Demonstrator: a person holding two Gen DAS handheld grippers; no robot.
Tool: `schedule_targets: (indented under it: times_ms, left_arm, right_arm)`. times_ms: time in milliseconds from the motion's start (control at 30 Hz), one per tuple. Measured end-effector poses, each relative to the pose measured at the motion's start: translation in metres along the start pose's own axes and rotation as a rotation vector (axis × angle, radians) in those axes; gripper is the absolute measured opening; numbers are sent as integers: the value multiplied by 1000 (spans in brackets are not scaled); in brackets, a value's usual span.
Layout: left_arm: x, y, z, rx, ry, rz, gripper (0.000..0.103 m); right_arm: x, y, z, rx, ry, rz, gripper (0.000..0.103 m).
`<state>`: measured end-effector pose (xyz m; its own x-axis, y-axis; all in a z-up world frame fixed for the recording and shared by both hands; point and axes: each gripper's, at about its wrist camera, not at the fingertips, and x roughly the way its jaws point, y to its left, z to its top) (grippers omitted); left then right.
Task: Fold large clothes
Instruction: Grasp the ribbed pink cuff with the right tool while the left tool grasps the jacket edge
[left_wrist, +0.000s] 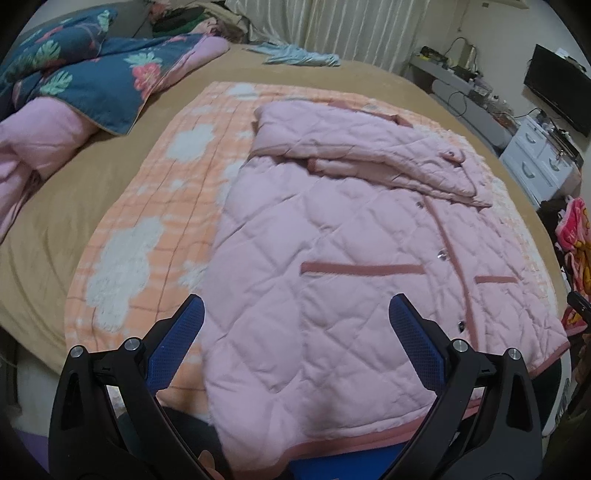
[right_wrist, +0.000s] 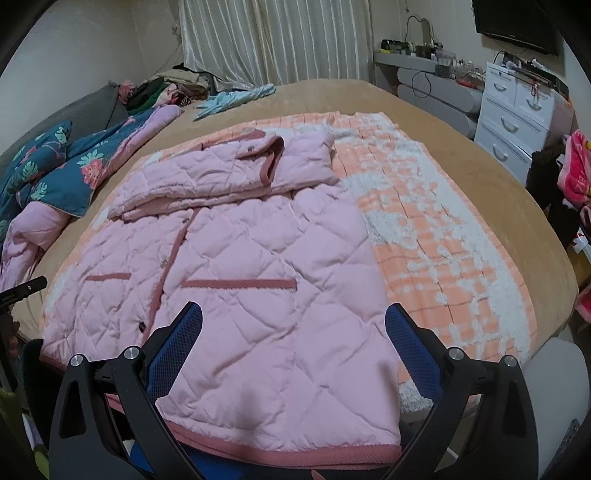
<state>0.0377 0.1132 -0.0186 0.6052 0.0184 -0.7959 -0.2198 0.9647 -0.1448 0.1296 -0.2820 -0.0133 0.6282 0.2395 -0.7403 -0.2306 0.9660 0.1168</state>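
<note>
A pink quilted jacket (left_wrist: 332, 236) with darker pink trim lies flat on an orange-and-white blanket (left_wrist: 147, 236) on the bed. Its sleeves are folded across the chest near the collar. My left gripper (left_wrist: 295, 314) is open, its blue fingers spread over the jacket's left hem corner. In the right wrist view the same jacket (right_wrist: 240, 258) lies ahead, and my right gripper (right_wrist: 293, 321) is open over its right hem corner. Neither gripper holds anything.
A tan bed cover (left_wrist: 55, 236) lies under the blanket. A blue floral quilt (left_wrist: 92, 74) and pink bedding (left_wrist: 33, 147) sit at the left. A light blue garment (right_wrist: 236, 98) lies at the far side. White drawers (right_wrist: 517, 110) stand at the right.
</note>
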Motion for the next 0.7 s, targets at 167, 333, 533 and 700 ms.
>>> schedule_targets:
  times_ms: [167,333,533,700]
  left_arm:
    - [11,21,-13,-19,47,18,94]
    - [23,38,-25,-47,105,2,94]
    - [40,52,-38,-87,173,-20,94]
    - [53,48,-46,-87,213,-52,94]
  right_arm:
    - [4,-13,-11,12,41,4,99]
    - [10,-25,-24,19,86,-6,99]
    - [14,-34,-38,31,125,4,99]
    - [21,-40,-46,36,170,9,99]
